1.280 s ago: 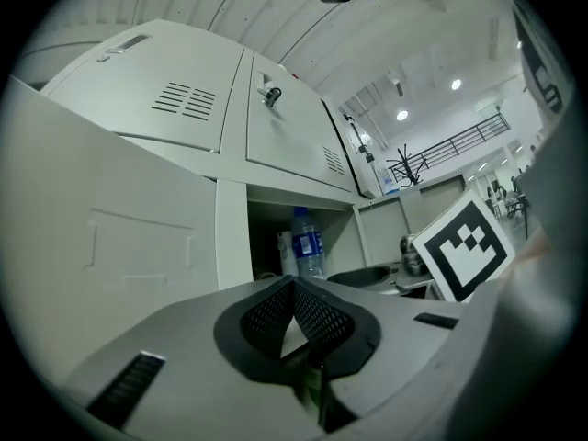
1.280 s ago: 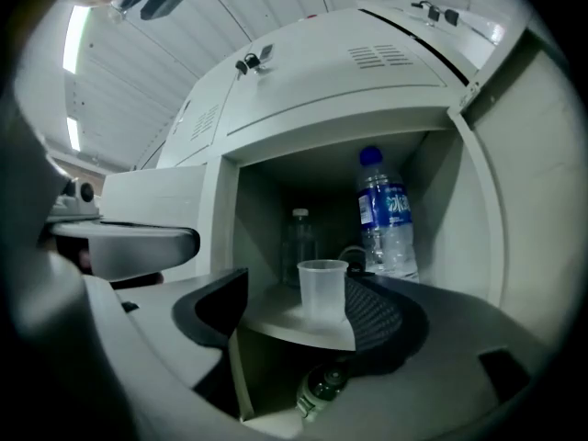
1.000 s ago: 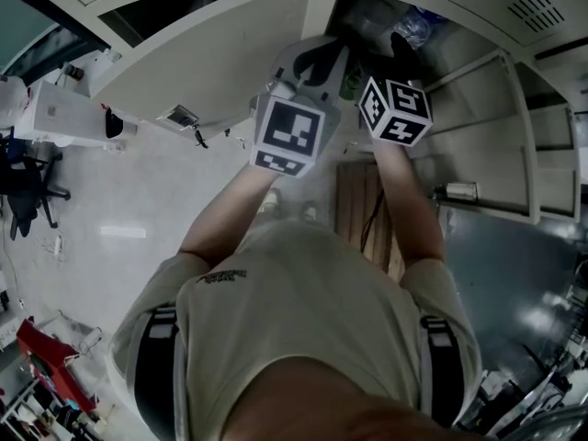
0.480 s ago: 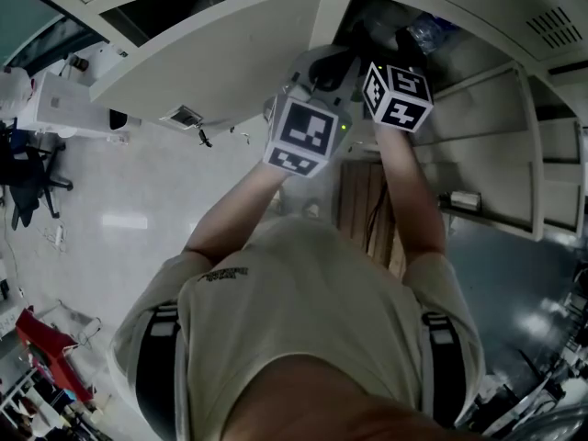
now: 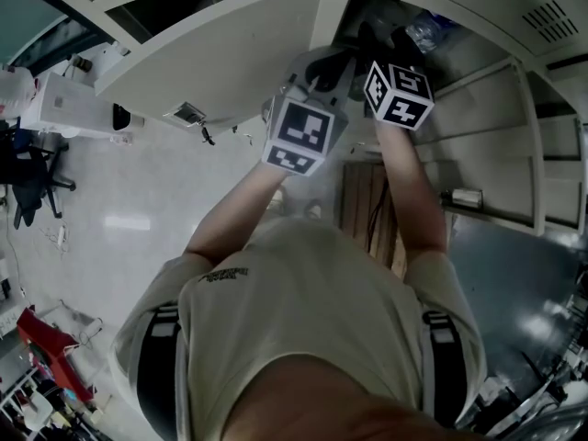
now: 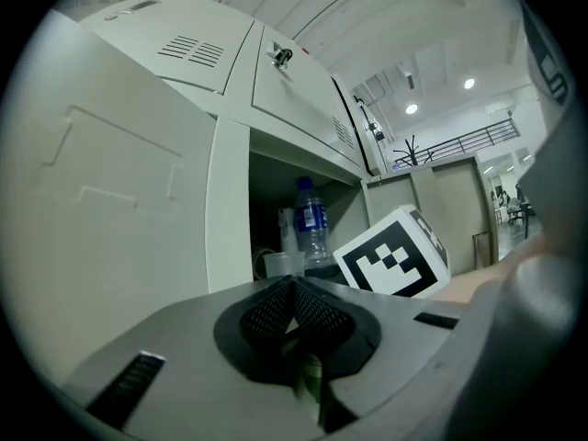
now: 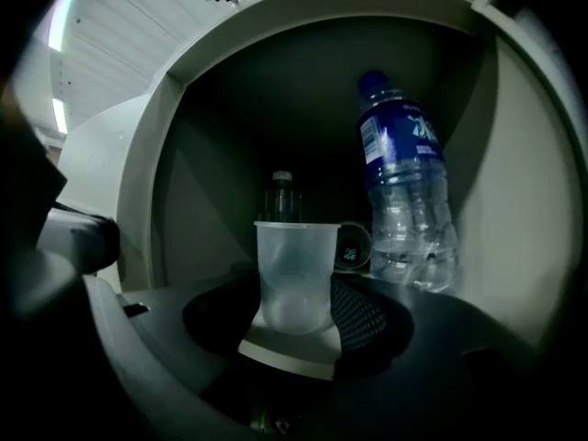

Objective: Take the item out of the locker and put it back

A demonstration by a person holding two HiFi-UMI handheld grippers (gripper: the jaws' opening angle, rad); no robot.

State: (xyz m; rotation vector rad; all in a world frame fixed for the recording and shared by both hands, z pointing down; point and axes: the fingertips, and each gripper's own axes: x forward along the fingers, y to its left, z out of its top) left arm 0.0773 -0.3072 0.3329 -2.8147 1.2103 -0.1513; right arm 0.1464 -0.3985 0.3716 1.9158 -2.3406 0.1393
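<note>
Right tool (image 7: 299, 312): reaches into the open locker (image 7: 152, 163). Its jaws have just been closing, and the pads lie against both sides of the cup, gripping it low down.
Cup (image 7: 294, 265): clear plastic, upright, at the front of the compartment, between the right tool's jaws.
Left tool (image 6: 292, 288): closed, with its tips together. It is held level just left of the right tool, facing the locker's edge and outside the compartment.
Bottle (image 7: 409, 191): clear, with a blue cap and label. It stands upright to the right of the cup and apart from it, near the right wall.
Dark bottle (image 7: 282, 191): directly behind the cup, mostly hidden by it.
Door (image 5: 211, 58): swung open, to the left of both tools.
Arms: both are stretched towards the locker, with the tools side by side.
</note>
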